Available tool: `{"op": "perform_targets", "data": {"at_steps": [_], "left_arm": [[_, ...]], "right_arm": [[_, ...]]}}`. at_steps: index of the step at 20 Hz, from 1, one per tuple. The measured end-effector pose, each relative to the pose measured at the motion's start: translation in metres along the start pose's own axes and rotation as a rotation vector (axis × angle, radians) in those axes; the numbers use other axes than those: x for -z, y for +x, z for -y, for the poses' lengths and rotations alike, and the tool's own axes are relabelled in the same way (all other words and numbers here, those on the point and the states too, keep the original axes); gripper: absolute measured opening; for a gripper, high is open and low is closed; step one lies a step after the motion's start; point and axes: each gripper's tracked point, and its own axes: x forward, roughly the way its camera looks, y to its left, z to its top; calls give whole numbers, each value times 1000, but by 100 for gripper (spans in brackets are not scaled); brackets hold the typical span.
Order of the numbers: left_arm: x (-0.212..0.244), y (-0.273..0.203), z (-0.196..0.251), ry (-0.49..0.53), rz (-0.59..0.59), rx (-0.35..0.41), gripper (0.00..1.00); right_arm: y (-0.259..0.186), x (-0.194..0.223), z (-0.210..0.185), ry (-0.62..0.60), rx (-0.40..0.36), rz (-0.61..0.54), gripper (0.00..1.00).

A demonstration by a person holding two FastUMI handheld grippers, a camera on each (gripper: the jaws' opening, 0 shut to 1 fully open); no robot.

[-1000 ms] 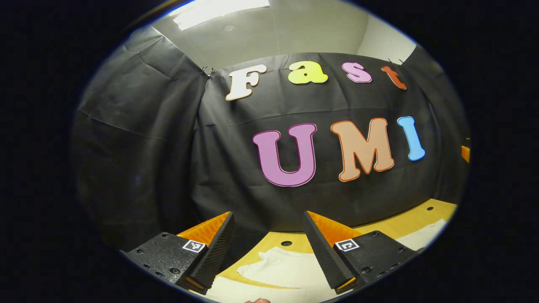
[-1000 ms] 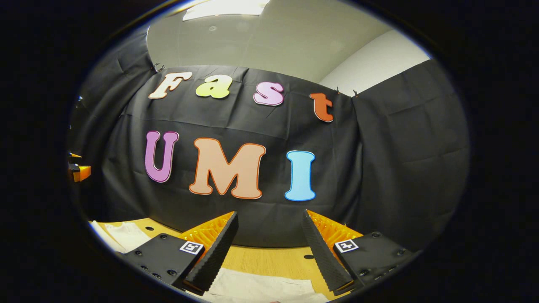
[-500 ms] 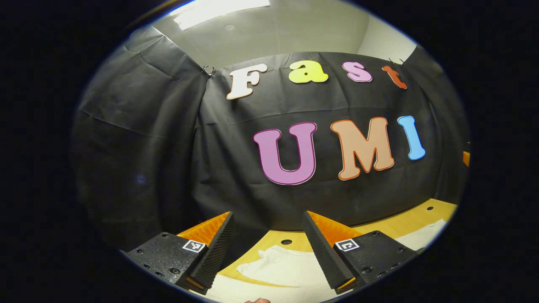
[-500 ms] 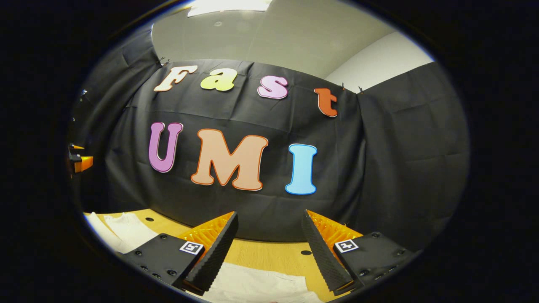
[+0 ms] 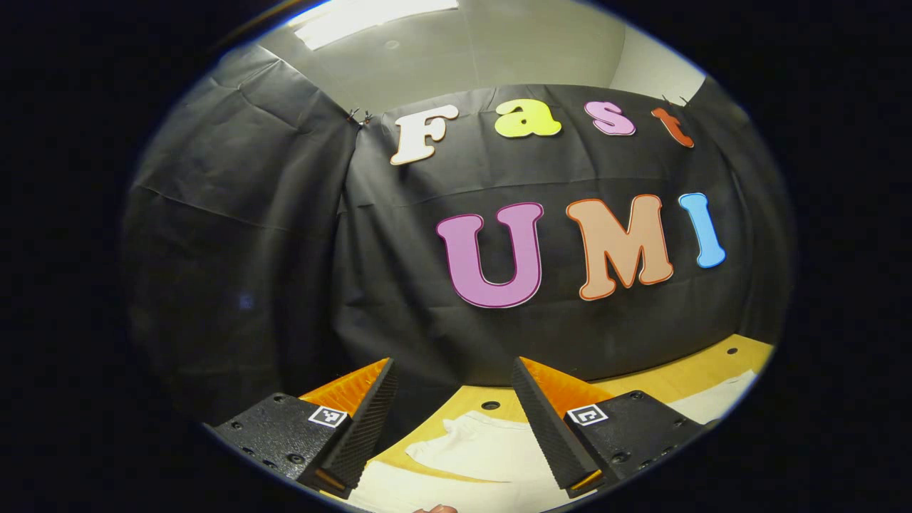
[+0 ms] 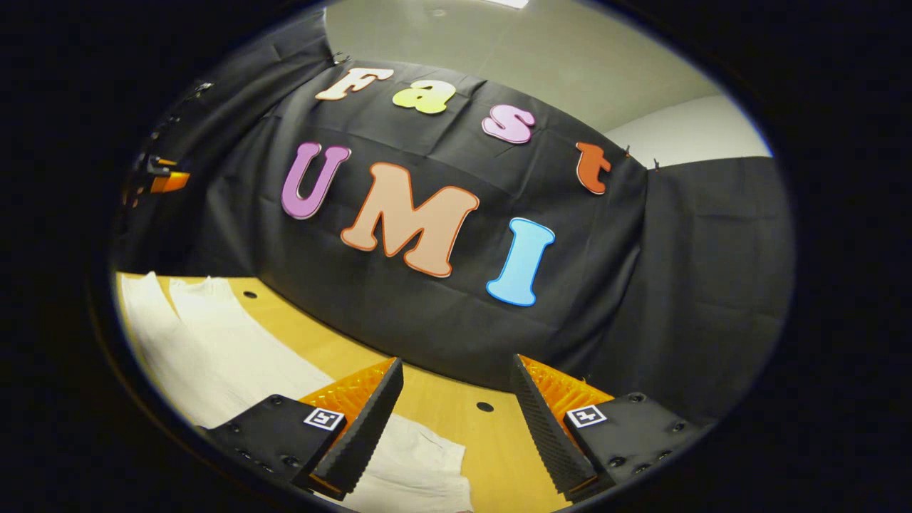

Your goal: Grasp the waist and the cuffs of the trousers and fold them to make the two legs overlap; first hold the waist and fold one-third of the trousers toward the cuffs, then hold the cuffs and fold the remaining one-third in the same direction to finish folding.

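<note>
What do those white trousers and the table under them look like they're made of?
The trousers look like soft woven cloth, perhaps cotton: matte, off-white, lying in limp wrinkles. The table looks like light wood or wood laminate, smooth and yellowish, with small dark round holes in it. Which one, I cannot tell.

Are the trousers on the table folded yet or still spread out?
Spread out. The right gripper view shows the white trousers lying flat on the wooden table, two legs side by side, not overlapped.

The plain cream-white cloth trousers (image 6: 235,349) lie on a yellow-tan wooden table (image 6: 442,410). Small dark round holes (image 6: 484,407) dot it.
</note>
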Motion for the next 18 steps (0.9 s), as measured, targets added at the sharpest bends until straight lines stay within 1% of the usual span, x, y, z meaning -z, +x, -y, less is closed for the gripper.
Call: {"op": "perform_targets", "data": {"at_steps": [1,2,5,6,9,11,18], "left_arm": [[2,-6,-2,-1,-1,-3,95],[5,-13,-5,-1,-2,-6,95],[9,-15,-2,2,-9,-10,96],[10,-15,-1,6,-13,-11,96],[12,-16,0,14,-21,-14,96],[14,-16,0,20,-24,-17,96],[18,-17,-1,35,-39,-24,96]], "right_arm": [[-3,9,-1,-33,-14,-14,97],[-7,17,-1,-66,-28,-27,99],[-16,47,-4,-174,-75,-71,99],[-20,57,-8,-215,-100,-88,97],[-28,91,-22,-328,-186,-138,99],[-39,115,-31,-398,-240,-166,97],[-74,178,-68,-607,-447,-242,98]]}}
